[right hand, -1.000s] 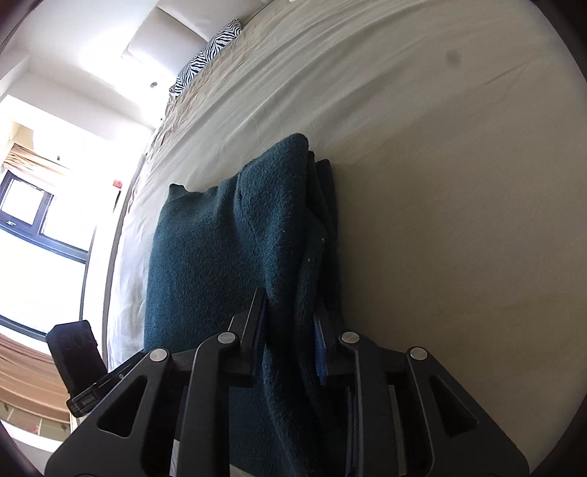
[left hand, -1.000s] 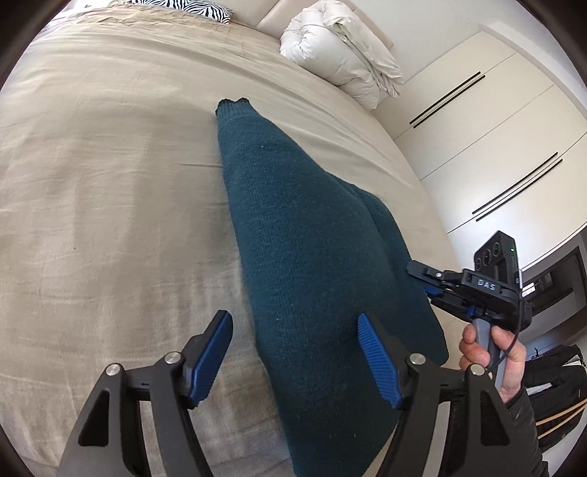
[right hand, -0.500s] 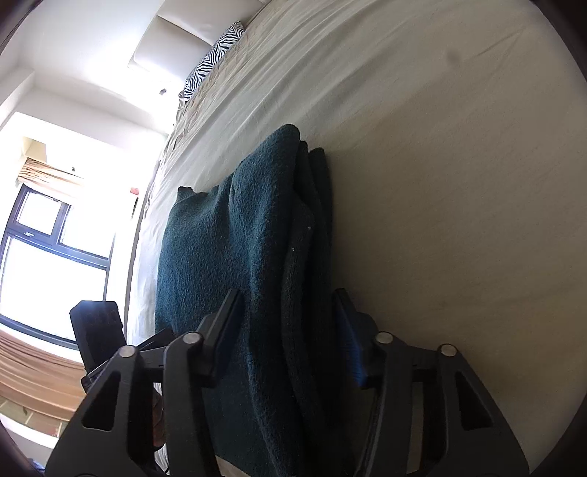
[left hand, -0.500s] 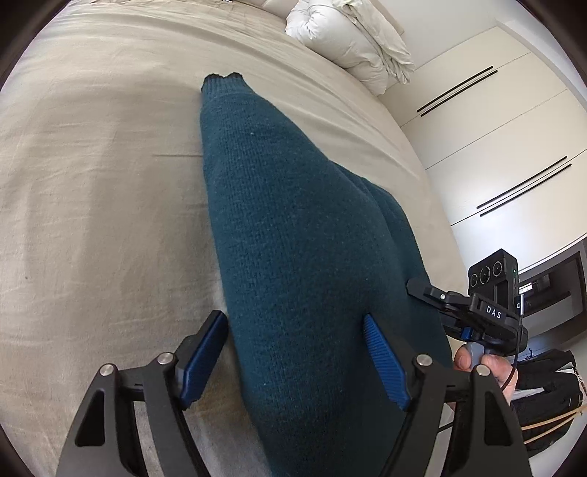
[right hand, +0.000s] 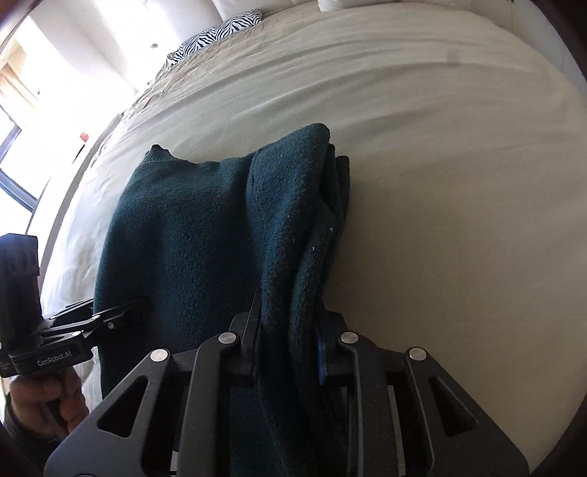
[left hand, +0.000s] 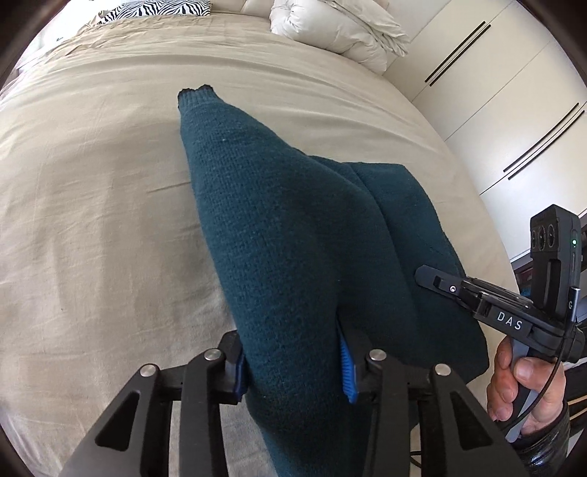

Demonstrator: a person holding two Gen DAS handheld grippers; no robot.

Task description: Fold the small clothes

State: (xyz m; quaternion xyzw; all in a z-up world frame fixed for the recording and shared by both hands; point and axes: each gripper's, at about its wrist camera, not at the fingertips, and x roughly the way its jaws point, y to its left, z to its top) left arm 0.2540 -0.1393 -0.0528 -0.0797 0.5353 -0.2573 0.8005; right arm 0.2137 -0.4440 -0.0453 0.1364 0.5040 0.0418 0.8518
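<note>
I see the dark teal knitted sweater lying on the beige bedsheet, near the edge of the bed closest to me, and I place everything else from that sweater. My left gripper is clamped on the sweater's near end: the blue pads press into a thick roll of knit from both sides, and the cloth bulges out between and above them. From that grip the fabric runs away from me as a raised ridge, ending at a ribbed cuff that rests on the sheet. My right gripper is likewise closed on the sweater, pinching several stacked layers at its right-hand edge, where the folds stand in a bundle. In the left wrist view I see the right gripper's body just beside the sweater's right edge, with the right hand wrapped around its handle. Far beyond the sweater, at the head of the bed, lie a zebra-print pillow and a bunched white duvet. White wardrobe doors stand to the sweater's right.
</note>
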